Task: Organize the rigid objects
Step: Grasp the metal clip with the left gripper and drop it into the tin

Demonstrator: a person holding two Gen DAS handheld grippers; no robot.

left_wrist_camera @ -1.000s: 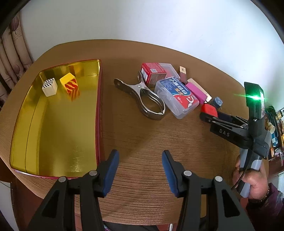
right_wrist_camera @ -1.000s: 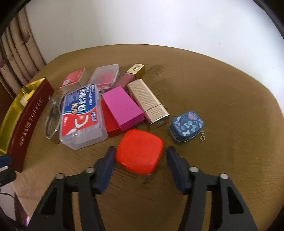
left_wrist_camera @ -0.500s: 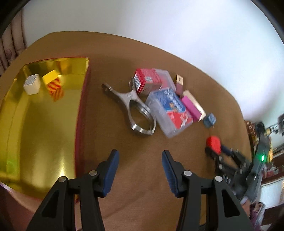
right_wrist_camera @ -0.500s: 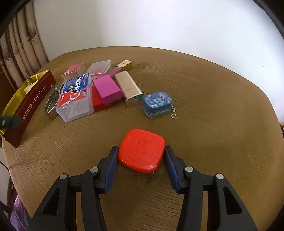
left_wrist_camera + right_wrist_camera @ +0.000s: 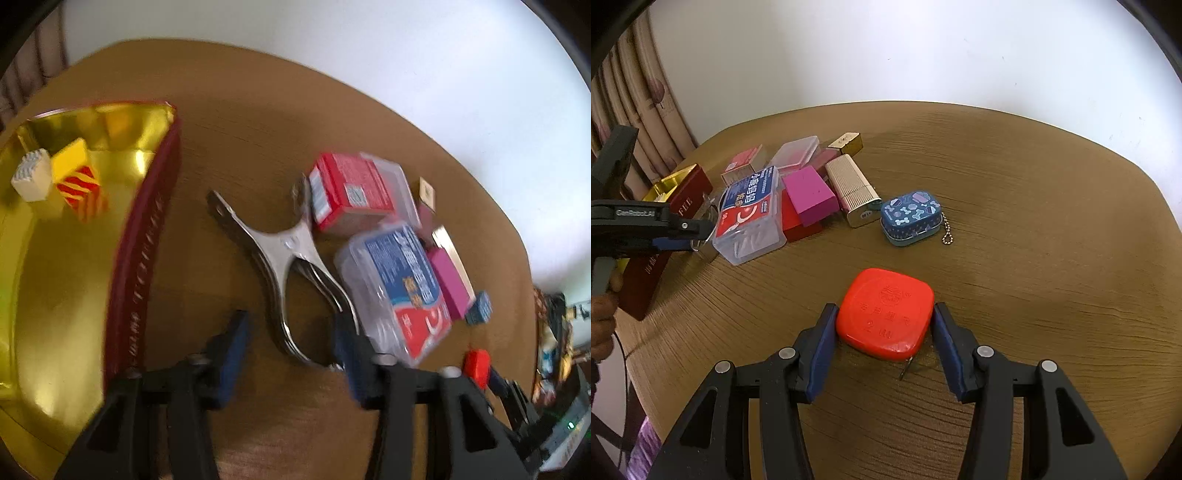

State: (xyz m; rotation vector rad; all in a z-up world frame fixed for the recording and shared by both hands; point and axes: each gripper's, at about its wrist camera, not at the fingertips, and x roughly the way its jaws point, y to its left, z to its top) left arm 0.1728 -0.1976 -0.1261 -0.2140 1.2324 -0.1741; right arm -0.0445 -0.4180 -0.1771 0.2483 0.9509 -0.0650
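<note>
A big metal clip (image 5: 284, 251) lies on the round wooden table (image 5: 240, 110), its looped end between the fingers of my left gripper (image 5: 290, 321). Those jaws are closing, and the pads still stand apart from the clip. To the left is the gold tin tray (image 5: 55, 295) with a red outer wall; a yellow-and-red striped block (image 5: 75, 177) and a white block (image 5: 31, 177) sit in its far corner. My right gripper (image 5: 884, 314) is shut on a red square tape measure (image 5: 882, 295), low over the table and in front of the pile.
A pile lies beside the clip: a clear floss box (image 5: 399, 291), a red carton (image 5: 351, 192), a pink block (image 5: 809, 194), a gold ribbed case (image 5: 853, 192) and a blue patterned tin (image 5: 910, 218) with a bead chain. Curtains (image 5: 646, 110) hang at the left.
My left gripper has moved right and down from beside the tray until the clip's loop is between its fingers. The right gripper has drawn the red tape measure away from the pile.
</note>
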